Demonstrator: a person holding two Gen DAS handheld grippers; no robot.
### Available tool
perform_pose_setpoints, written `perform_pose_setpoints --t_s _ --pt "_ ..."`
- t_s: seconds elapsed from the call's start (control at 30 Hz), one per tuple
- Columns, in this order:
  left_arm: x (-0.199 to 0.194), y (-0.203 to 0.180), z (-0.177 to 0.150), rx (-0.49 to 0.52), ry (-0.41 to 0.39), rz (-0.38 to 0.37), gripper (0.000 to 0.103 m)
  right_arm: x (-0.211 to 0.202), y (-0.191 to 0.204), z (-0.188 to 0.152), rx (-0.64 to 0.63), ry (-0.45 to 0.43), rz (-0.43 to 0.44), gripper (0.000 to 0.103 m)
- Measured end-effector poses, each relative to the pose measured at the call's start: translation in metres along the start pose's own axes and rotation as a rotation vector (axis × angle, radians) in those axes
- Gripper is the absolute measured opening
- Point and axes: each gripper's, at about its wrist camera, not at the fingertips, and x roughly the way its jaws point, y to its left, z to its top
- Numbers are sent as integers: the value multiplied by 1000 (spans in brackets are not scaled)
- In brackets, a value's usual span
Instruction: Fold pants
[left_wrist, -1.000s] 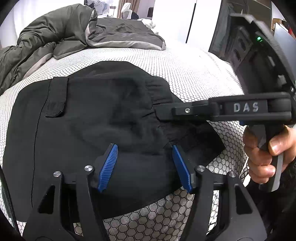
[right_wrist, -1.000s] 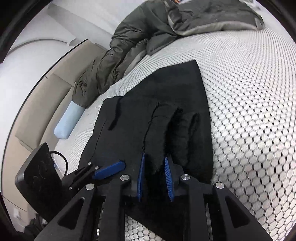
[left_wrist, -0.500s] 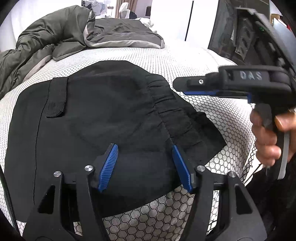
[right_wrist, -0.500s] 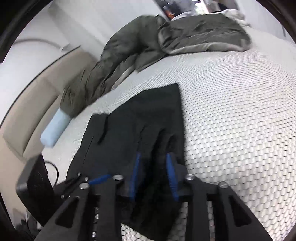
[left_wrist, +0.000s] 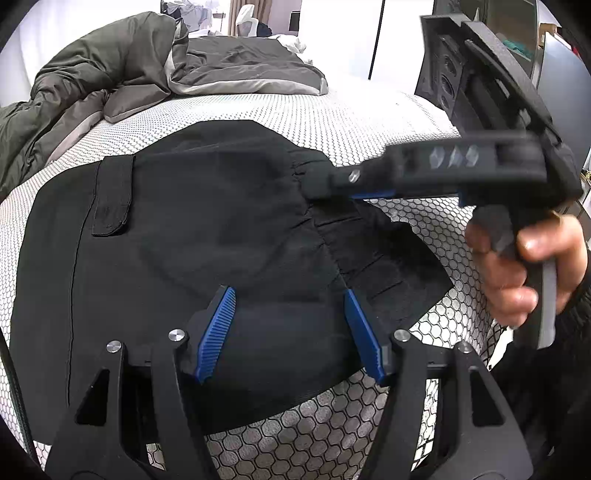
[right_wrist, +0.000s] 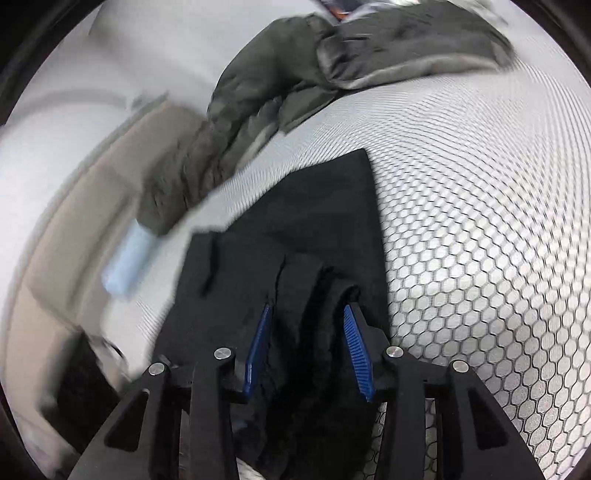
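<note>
Black pants (left_wrist: 221, 229) lie folded flat on the hex-patterned mattress (left_wrist: 332, 417), pocket flap (left_wrist: 112, 195) at the left, gathered waistband (left_wrist: 373, 258) at the right. My left gripper (left_wrist: 290, 332) is open just over the near edge of the pants, nothing pinched. A hand (left_wrist: 524, 266) holds my right gripper (left_wrist: 317, 184), whose tip hovers over the waistband's far end. In the blurred right wrist view the jaws of the right gripper (right_wrist: 306, 347) are opening. The bunched waistband of the pants (right_wrist: 314, 229) lies between the pads without being pressed.
A rumpled grey-green duvet (left_wrist: 92, 96) is piled along the far side of the bed and shows again as the duvet (right_wrist: 277, 92). A light blue pillow (right_wrist: 127, 258) lies by the beige headboard. Bare mattress (right_wrist: 480, 221) stretches right of the pants.
The right gripper's jaws, shut on the waistband fold a second ago, have spread and let it go. Its tip lifted off the cloth and shifted. The waistband now lies flatter. The left gripper stayed put.
</note>
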Motion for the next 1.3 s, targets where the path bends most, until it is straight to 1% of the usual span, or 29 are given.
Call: perform_pose_setpoints --t_s 0.07,0.1,0.13,0.23,0.27,0.3,0.33,0.37,0.4,0.47,0.5,0.53,0.57,0.6,0.67,0.7,0.8,0.83,0.9,0.93,0.97,1.0,1.03,1.07,1.1,1.17,1.2,1.27,1.3 --pt "-1 0 0 1 -4 -1 59 5 7 -5 -38 -5 -49 34" --pt "-1 0 0 1 -5 0 59 6 8 -5 -42 -9 -54 23" --pt "-2 0 0 -2 -5 -1 59 3 10 -4 -46 -32 -51 16" --pt "-3 0 0 -2 -7 0 59 -15 22 -2 -81 -105 -31 12" --pt "-3 -1 -1 5 -8 4 59 -16 23 -1 -93 -105 -43 12" --pt "-3 -2 -2 15 -8 10 59 -12 21 0 -87 -83 -80 13" --pt "-3 -3 -3 28 -7 20 59 -2 15 0 -78 -44 -140 19" --pt "-3 -4 -3 33 -6 23 59 6 8 -2 -70 -1 -164 20" --pt "-7 -3 -1 37 -3 20 59 8 4 -1 -58 5 -155 21" --pt "-14 1 5 24 14 6 59 -6 7 1 -47 -13 -130 29" --pt "-27 8 9 11 4 -13 59 -16 10 1 -50 -34 -137 38" --pt "-40 16 12 -6 -26 -14 59 -27 10 -1 -53 -56 -141 50" --pt "-50 23 14 -19 -50 -7 63 -37 11 -5 -51 -77 -137 54" --pt "-63 35 15 -43 -82 9 73 -45 11 -10 -44 -79 -121 56" --pt "-93 71 12 -131 -136 58 80 -51 12 -21 -45 -53 -101 56" --pt "-103 89 8 -180 -144 73 80 -50 13 -27 -50 -34 -101 56" --pt "-118 134 -7 -301 -107 133 80 -47 12 -48 -48 27 -106 56" --pt "-120 151 -17 -337 -74 186 80 -44 10 -55 -42 47 -104 56" --pt "-120 171 -31 -399 -39 241 80 -45 9 -65 -52 51 -120 56" --pt "-117 181 -39 -447 -3 244 80 -45 9 -67 -53 50 -130 54" --pt "-114 186 -44 -462 16 237 80 -45 10 -68 -52 45 -129 51" --pt "-111 190 -47 -471 35 230 80 -47 10 -70 -53 39 -126 37" --pt "-107 189 -48 -459 44 231 80 -48 10 -71 -46 37 -121 29" --pt "-106 186 -49 -440 47 235 80 -52 10 -73 -45 29 -117 23" --pt "-106 182 -48 -424 45 234 80 -58 13 -74 -59 3 -109 11" --pt "-106 177 -46 -402 32 218 80 -71 13 -76 -72 -23 -93 9" --pt "-106 175 -46 -396 32 213 80 -71 12 -78 -73 -11 -102 9" --pt "-101 168 -46 -384 44 214 80 -62 1 -86 -62 49 -179 9" --pt "-99 166 -46 -380 47 214 80 -58 -3 -87 -53 71 -182 9"
